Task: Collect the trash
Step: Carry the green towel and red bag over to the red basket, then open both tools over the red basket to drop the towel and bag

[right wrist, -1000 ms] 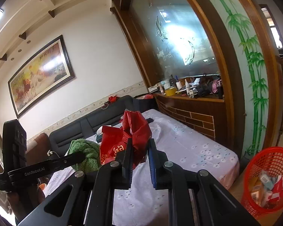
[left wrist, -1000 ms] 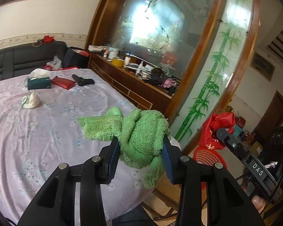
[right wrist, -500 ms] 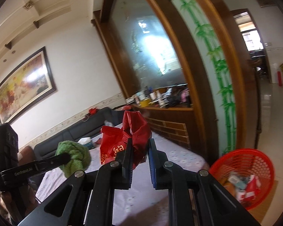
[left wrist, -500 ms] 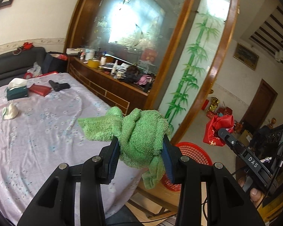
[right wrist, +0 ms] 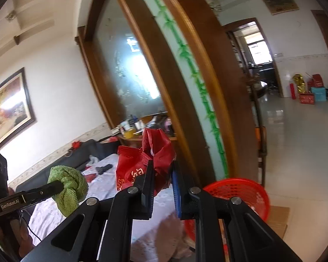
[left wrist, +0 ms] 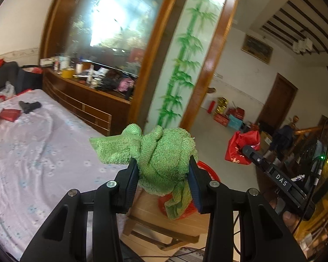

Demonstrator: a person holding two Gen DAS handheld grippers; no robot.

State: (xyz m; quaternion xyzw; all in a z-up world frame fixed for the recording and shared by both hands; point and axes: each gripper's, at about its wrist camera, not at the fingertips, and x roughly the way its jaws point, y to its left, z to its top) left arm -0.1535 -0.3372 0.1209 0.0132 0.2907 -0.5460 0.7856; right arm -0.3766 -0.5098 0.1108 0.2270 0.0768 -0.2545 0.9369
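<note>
Both loads ride clamped: left gripper [left wrist: 164, 170] jaws grasp the green cloth [left wrist: 161, 152], right gripper [right wrist: 163, 183] jaws the red bag [right wrist: 142, 166]. Below and ahead sits the red basket [right wrist: 247, 190], nearer the right.

The red basket [left wrist: 210, 175] sits mostly hidden behind the green cloth [left wrist: 164, 157] and the left gripper's fingers [left wrist: 194, 187], only a sliver of rim showing. In the right wrist view its contents are lost behind the black fingers [right wrist: 177, 187]. The clutter on the wooden ledge [left wrist: 91, 76] is too small and blurred to name.
</note>
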